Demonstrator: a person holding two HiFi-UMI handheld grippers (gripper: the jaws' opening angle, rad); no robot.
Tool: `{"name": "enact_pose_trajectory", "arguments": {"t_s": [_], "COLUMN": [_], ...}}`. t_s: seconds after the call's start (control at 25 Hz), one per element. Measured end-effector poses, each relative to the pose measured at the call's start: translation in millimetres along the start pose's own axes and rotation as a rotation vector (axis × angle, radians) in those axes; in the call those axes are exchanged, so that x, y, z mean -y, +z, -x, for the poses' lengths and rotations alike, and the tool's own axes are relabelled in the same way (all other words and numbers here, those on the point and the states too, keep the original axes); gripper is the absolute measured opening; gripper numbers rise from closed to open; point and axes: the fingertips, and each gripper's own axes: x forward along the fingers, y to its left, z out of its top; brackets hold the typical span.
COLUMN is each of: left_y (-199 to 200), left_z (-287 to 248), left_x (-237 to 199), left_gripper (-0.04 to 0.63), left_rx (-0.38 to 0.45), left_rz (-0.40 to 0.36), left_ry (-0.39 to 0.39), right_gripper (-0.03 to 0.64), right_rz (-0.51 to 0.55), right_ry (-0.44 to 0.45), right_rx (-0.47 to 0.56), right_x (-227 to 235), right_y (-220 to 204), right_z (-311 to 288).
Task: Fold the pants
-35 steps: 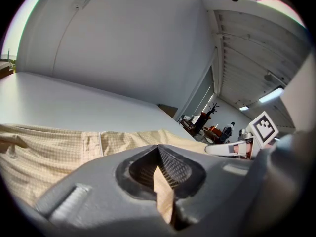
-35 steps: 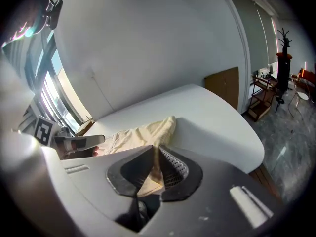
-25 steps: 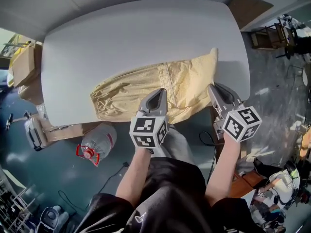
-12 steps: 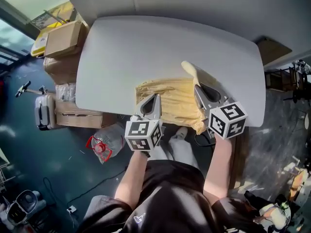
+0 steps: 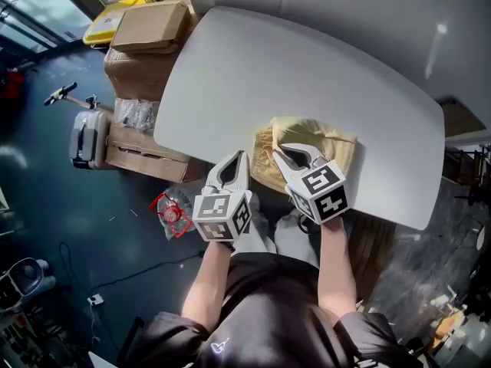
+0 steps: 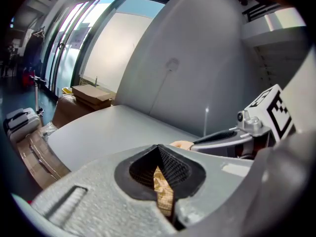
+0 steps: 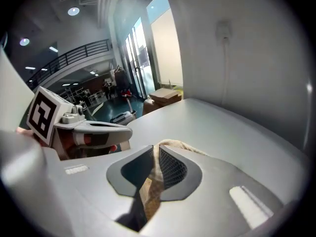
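Note:
The yellow pants [image 5: 322, 139] lie bunched in a short heap near the front edge of the white table [image 5: 253, 67]. My left gripper [image 5: 239, 158] is at the heap's left end, over the table's front edge, shut on a strip of the yellow cloth [image 6: 163, 189]. My right gripper [image 5: 285, 152] is close beside it on top of the heap, shut on a fold of the pants [image 7: 158, 174]. Each gripper view shows the other gripper close by: the right one [image 6: 232, 137] and the left one [image 7: 94, 127]. The heap's underside is hidden.
Cardboard boxes [image 5: 149, 25], a grey suitcase [image 5: 88, 136] and wrapped packs [image 5: 138, 113] stand on the floor left of the table. A water bottle with a red handle [image 5: 173, 209] lies below the front edge. A wall runs behind the table.
Both grippers have swept left along the table's front edge with the cloth in their jaws. The pants, spread long before, are now gathered into a short heap. The right gripper has closed in on the left.

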Motion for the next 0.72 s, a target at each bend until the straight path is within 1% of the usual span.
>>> {"name": "enact_pose_trajectory", "arguments": {"t_s": [0.08,0.16,0.28,0.36,0.4,0.48,0.52,0.6,0.72], "left_y": [-3,-8,-16,-19,-21,-30,-33,-33,-23], "left_z": [3,4,3,2,1,-2,-3,-5,-10], "left_x": [-13,-21,-29,-34,-35,-37,-36,-33,-26], "left_gripper": [0.004,0.005,0.004,0.003,0.004,0.004,0.004,0.003,0.003], "left_rx": [-0.005,-0.016,-0.036,-0.046,-0.052,-0.071,-0.077,-0.077,-0.062], "left_rz": [0.016,0.026,0.038,0.051,0.055,0.047,0.04,0.028,0.018], "left_ry": [0.019,0.028,0.038,0.052,0.056,0.046,0.038,0.024,0.0], "right_gripper": [0.043,0.043,0.043,0.051,0.072,0.156,0.172,0.167,0.139], "right_rz": [0.016,0.001,-0.057,-0.111,-0.142,-0.199,-0.22,-0.243,-0.248], "right_ry": [0.064,0.127,0.181,0.207,0.229,0.279,0.294,0.301,0.26], "right_rx": [-0.063,-0.121,-0.148,-0.144,-0.138,-0.12,-0.11,-0.089,-0.026], "right_x": [-20,-36,-49,-53,-57,-65,-68,-67,-51], "right_y": [-17,-39,-65,-76,-80,-84,-84,-82,-65], "right_z": [-21,-42,-68,-81,-87,-95,-96,-93,-77]}}
